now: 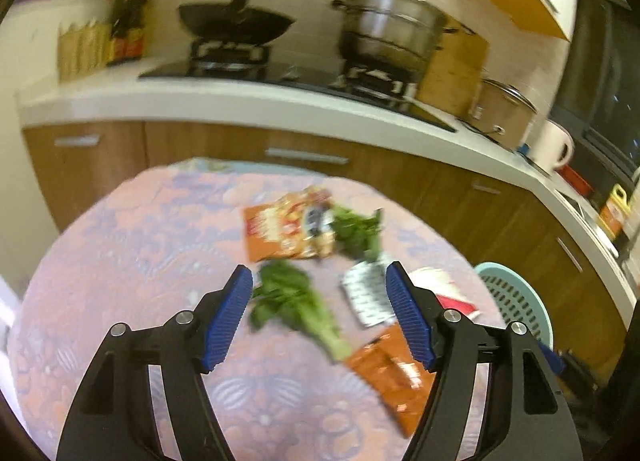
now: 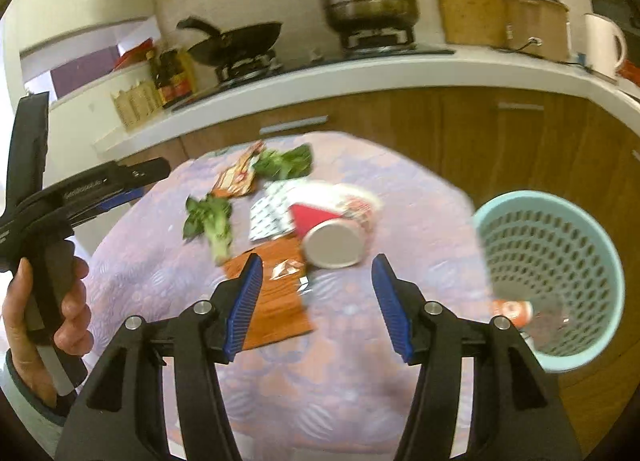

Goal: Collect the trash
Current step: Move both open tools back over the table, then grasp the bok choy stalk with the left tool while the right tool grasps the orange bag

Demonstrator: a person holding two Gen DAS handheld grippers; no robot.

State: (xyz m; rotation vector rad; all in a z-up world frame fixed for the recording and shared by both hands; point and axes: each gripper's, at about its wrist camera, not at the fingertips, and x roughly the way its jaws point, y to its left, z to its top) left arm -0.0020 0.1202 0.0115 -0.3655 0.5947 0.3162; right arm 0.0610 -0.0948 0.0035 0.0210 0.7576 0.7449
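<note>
Trash is lying on the quilted table, largest to smallest: paper cup tipped on its side, orange wrapper, bok choy. Mesh basket is waiting just beside the table (something already inside). Left gripper and right gripper are both hovering with jaws wide, gripping nothing. Advisably, each is descending squarely over one item before squeezing.

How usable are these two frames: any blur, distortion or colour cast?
Left wrist view: motion-smeared, greens and wrappers soft, gripper fingers sharp, warm cast. Right wrist view: also blurred, paper cup and basket still readable. Both: heavy fisheye bending the counter, dark corners.
</note>
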